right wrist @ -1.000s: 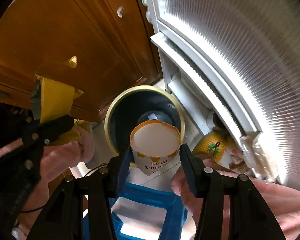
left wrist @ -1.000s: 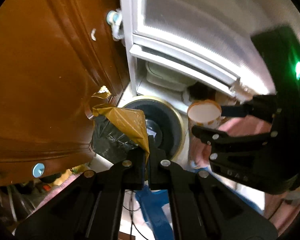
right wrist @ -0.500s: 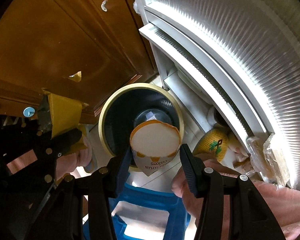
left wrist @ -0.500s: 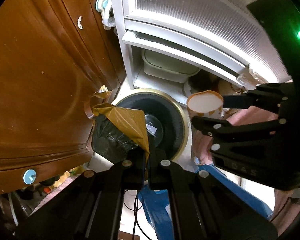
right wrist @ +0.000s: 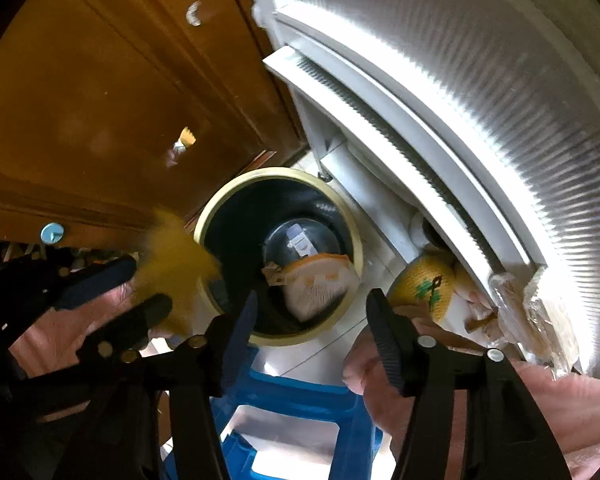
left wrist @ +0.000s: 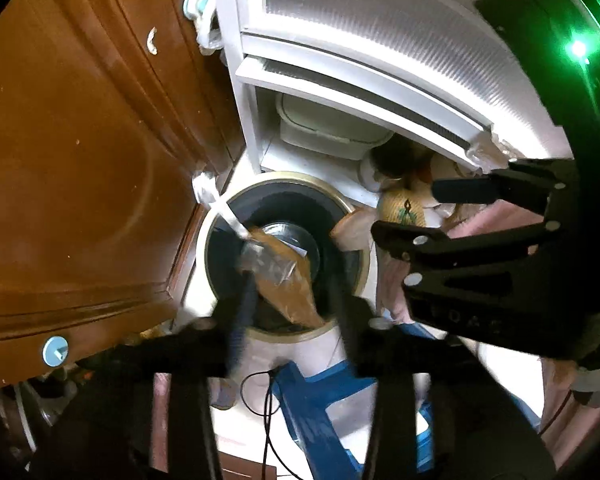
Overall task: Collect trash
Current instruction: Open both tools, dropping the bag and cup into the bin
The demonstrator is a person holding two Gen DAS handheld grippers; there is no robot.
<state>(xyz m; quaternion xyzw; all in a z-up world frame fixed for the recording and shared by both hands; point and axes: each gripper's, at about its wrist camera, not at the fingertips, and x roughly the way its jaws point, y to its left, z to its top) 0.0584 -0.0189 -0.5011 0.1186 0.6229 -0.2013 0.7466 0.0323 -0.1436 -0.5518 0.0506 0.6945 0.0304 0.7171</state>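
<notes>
A round bin [left wrist: 284, 176] with a gold rim and black liner stands on the floor below both grippers. My left gripper [left wrist: 292, 304] points down over it, its blurred jaws opening. The yellow-brown wrapper [left wrist: 288, 280] hangs loose between them over the bin mouth, with no pad pressing on it. In the right wrist view the wrapper [right wrist: 176, 264] is a yellow blur beside the left gripper [right wrist: 148, 286]. My right gripper [right wrist: 312, 320] also has its jaws opening, with nothing between them. The orange-and-white paper cup [right wrist: 320, 284] lies on its side inside the bin [right wrist: 276, 172]. The right gripper [left wrist: 416, 216] shows at the right of the left wrist view.
A brown wooden cabinet door [left wrist: 80, 160] stands close on the left. A white ribbed-glass door [right wrist: 460, 100] rises behind the bin. A blue stool [right wrist: 300, 400] is under the grippers. A yellow knitted item [right wrist: 424, 284] and a white lidded container [left wrist: 324, 132] sit by the door frame.
Both grippers' jaws have spread apart. The paper cup has left the right gripper and dropped into the bin. The wrapper has slipped from the left gripper's pinch toward the bin mouth.
</notes>
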